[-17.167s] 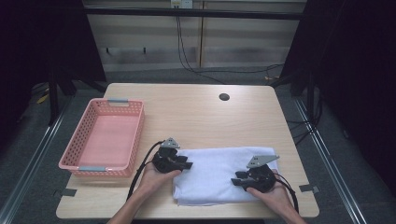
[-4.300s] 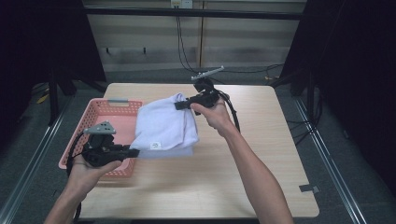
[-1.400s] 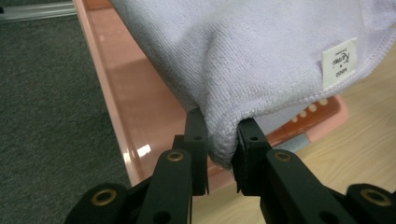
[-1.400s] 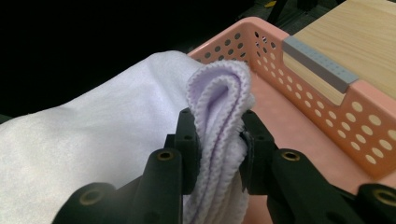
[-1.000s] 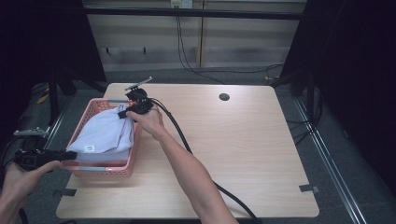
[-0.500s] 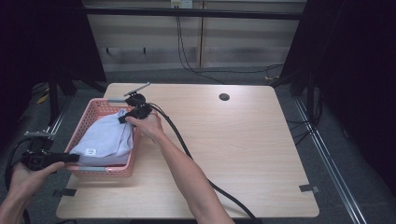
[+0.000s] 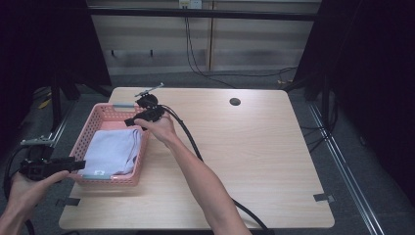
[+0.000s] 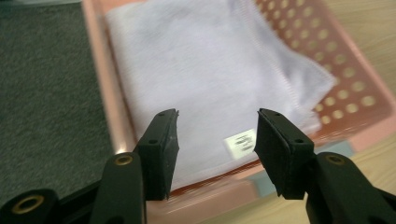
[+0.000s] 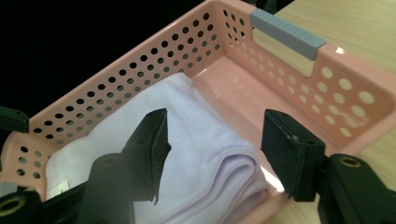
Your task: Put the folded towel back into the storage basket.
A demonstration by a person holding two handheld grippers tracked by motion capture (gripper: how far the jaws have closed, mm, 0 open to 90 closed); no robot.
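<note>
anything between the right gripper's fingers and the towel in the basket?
No. In the right gripper view the right gripper hangs open above the folded towel in the pink basket; its jaws have just opened and grip nothing.

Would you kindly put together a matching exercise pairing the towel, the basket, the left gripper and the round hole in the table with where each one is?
Things:
1. towel
2. basket
3. left gripper
4. round hole

Places:
A. at the table's left edge
B. folded inside the basket
C. far side of the table top, right of the basket
D. at the basket's near end, jaws open

Pairs: 1-B, 2-A, 3-D, 4-C
</note>
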